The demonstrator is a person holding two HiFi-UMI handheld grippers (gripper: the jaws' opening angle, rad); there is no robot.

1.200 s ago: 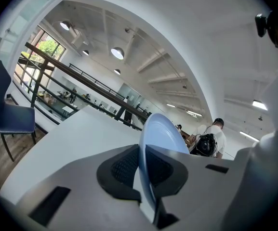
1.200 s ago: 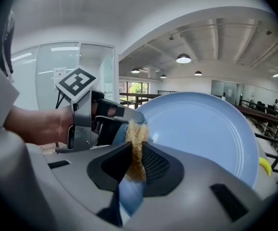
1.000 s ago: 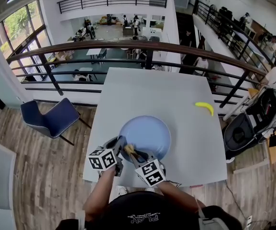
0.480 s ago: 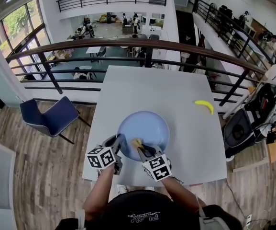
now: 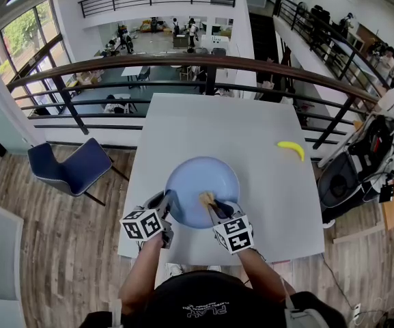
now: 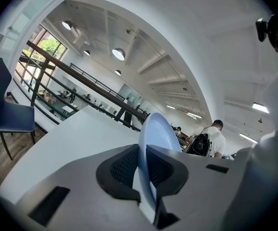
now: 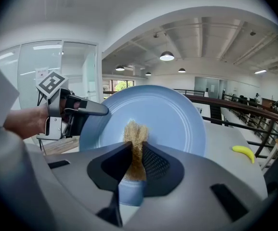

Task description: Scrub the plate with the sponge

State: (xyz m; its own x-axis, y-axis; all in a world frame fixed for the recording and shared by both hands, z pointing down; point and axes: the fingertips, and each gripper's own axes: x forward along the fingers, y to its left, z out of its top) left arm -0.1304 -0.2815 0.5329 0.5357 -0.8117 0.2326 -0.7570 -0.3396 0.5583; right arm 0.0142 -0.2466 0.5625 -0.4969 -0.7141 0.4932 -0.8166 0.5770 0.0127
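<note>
Left gripper view: the left gripper (image 6: 146, 174) is clamped narrowly on the rim of the pale blue plate (image 6: 159, 137), which stands edge-on between its pads. The right gripper (image 7: 138, 165) pinches the tan sponge (image 7: 135, 141). The sponge's frayed end sticks out just ahead of the jaws, over the plate's face.

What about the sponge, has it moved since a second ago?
Yes. The sponge in the right hand-held gripper has slid rightward across the plate, away from the left hand-held gripper, which clamps the plate's near-left rim.
</note>
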